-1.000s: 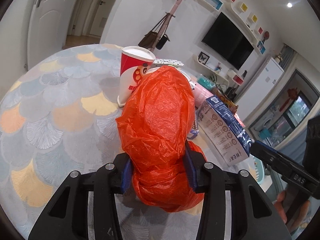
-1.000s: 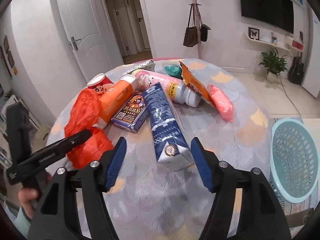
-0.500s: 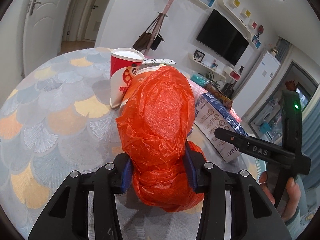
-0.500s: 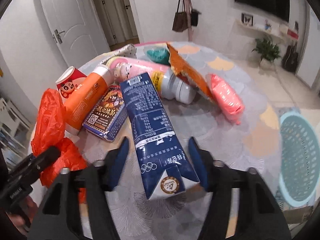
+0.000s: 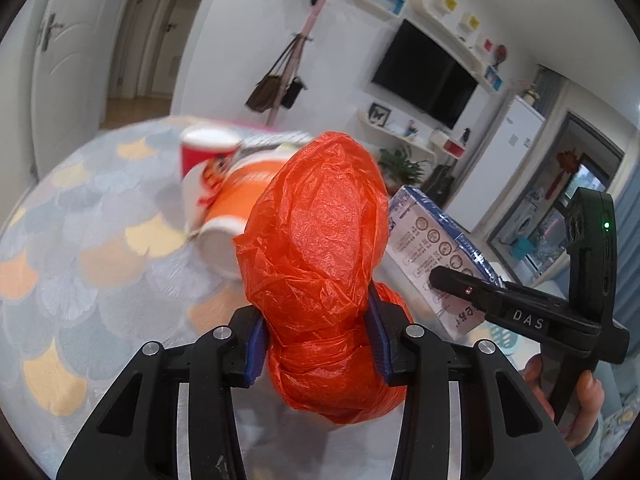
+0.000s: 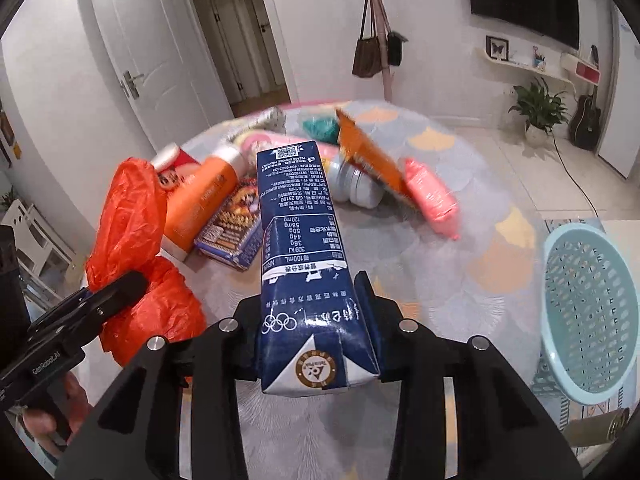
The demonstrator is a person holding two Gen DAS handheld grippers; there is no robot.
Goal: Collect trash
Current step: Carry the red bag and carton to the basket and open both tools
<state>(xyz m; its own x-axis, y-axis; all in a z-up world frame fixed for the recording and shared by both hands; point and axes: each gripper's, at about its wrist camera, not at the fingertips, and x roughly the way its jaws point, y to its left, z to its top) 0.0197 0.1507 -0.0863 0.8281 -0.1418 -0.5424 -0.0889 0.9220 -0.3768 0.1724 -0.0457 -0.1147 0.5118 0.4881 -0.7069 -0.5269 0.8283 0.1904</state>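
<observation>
Holding the orange bag [image 5: 316, 248] in your left hand-held gripper [image 5: 316, 344], you have just closed the right hand-held gripper [image 6: 316, 344] on the blue carton [image 6: 300, 240]; other trash crowds the bench [image 6: 460, 300] behind, the basket [image 6: 588, 312] beside.

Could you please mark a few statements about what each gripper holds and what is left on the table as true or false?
1. The left gripper is shut on the orange bag. True.
2. The right gripper is open and holds nothing. False: it is shut on the blue carton.
3. The basket holds the pink pack. False: the pink pack lies on the table.
4. A red cup is on the table. True.
</observation>
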